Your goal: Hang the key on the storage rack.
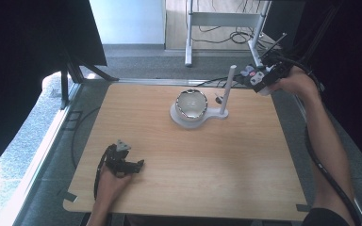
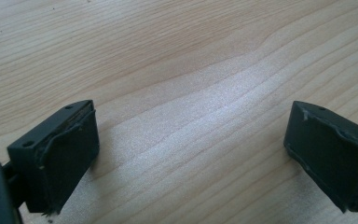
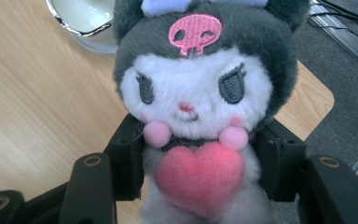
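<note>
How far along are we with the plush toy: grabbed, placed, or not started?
Grabbed: the right hand-held gripper is shut on the plush toy, held over the table's far right corner. Not placed: the bowl on the white stand looks empty. The left hand-held gripper is open, low over the table. Where the toy goes is unclear.

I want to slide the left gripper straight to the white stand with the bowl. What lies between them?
Bare wooden table, by the high view: nothing lies between the left gripper and the white stand with its bowl.
</note>
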The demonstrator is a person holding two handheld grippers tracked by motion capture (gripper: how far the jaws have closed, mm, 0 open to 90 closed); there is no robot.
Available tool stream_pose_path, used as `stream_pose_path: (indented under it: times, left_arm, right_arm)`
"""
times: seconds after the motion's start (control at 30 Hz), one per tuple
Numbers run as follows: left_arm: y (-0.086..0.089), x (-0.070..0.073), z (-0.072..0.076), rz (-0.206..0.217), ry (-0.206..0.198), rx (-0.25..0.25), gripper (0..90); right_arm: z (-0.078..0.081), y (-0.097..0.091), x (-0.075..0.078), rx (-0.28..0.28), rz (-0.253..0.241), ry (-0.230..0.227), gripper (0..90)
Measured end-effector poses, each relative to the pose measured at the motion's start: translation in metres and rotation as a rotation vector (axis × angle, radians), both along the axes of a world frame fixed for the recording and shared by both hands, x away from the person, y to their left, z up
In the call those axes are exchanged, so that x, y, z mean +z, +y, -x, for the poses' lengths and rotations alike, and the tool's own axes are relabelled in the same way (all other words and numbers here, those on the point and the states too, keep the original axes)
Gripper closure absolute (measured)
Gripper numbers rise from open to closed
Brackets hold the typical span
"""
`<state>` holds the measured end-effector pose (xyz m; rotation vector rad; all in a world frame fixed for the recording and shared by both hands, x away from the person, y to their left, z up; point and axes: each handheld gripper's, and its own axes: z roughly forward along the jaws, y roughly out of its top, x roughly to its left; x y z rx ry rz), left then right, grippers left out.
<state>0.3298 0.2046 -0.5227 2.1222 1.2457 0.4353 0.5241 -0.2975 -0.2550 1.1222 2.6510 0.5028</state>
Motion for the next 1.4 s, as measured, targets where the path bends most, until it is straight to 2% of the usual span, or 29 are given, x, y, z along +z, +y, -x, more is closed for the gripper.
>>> stream_pose_path:
  times: [0.2, 0.7, 1.03, 1.33, 1.4]
  left_arm:
    - [0.000, 0.000, 0.000, -0.002, -0.001, -0.002, 3.0]
    - [0.000, 0.000, 0.000, 0.001, -0.002, 0.001, 3.1]
    - [0.000, 0.000, 0.000, 0.001, -0.005, 0.002, 3.1]
    - [0.000, 0.000, 0.000, 0.003, -0.004, 0.004, 3.0]
    - [0.000, 0.000, 0.000, 0.003, -0.004, 0.004, 3.1]
  right_arm:
    - [0.003, 0.006, -0.004, 0.024, 0.002, 0.011, 42.4]
    - [0.005, 0.020, -0.037, 0.076, -0.006, 0.067, 42.3]
    - [0.003, 0.019, -0.065, 0.075, -0.012, 0.105, 42.1]
    - [-0.002, 0.022, -0.085, 0.071, -0.007, 0.120, 41.8]
    - [-0.005, 0.023, -0.095, 0.062, -0.003, 0.128, 41.3]
